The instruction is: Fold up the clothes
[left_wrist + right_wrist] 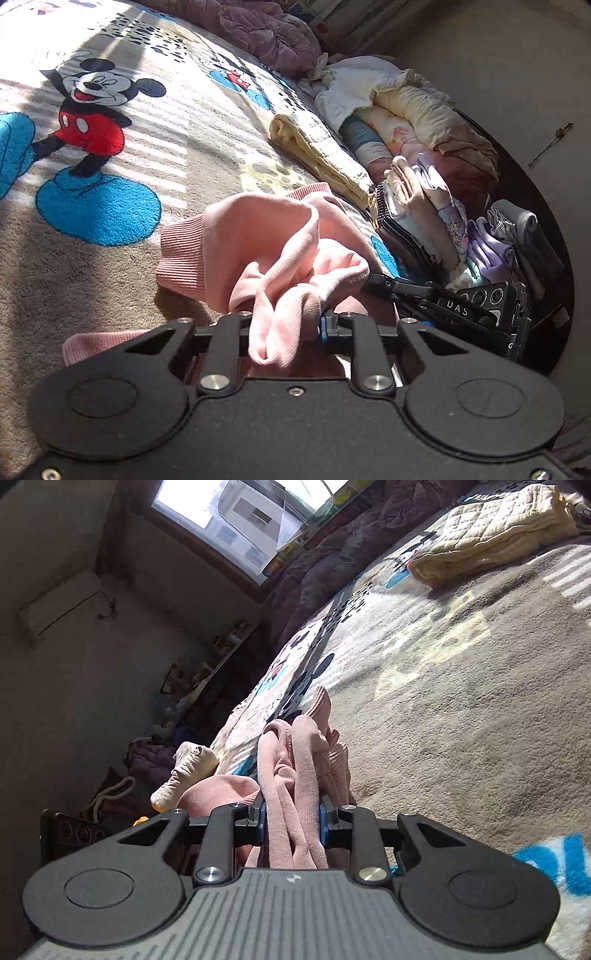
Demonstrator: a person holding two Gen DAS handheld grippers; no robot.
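Note:
A pink garment (258, 240) with ribbed cuffs is bunched above the Mickey Mouse blanket (110, 147). My left gripper (284, 328) is shut on a fold of the pink garment. My right gripper (291, 812) is shut on another bunched part of the pink garment (291, 775). The right gripper also shows in the left wrist view (443, 306), close to the right of the left one, touching the same cloth. The fingertips are hidden by the cloth in both views.
A folded yellow quilt (314, 155) lies on the bed beyond the garment. A pile of folded clothes (436, 221) and rolled bedding (406, 118) sits at the right edge. A purple duvet (258, 33) lies at the far end. A wall is at right.

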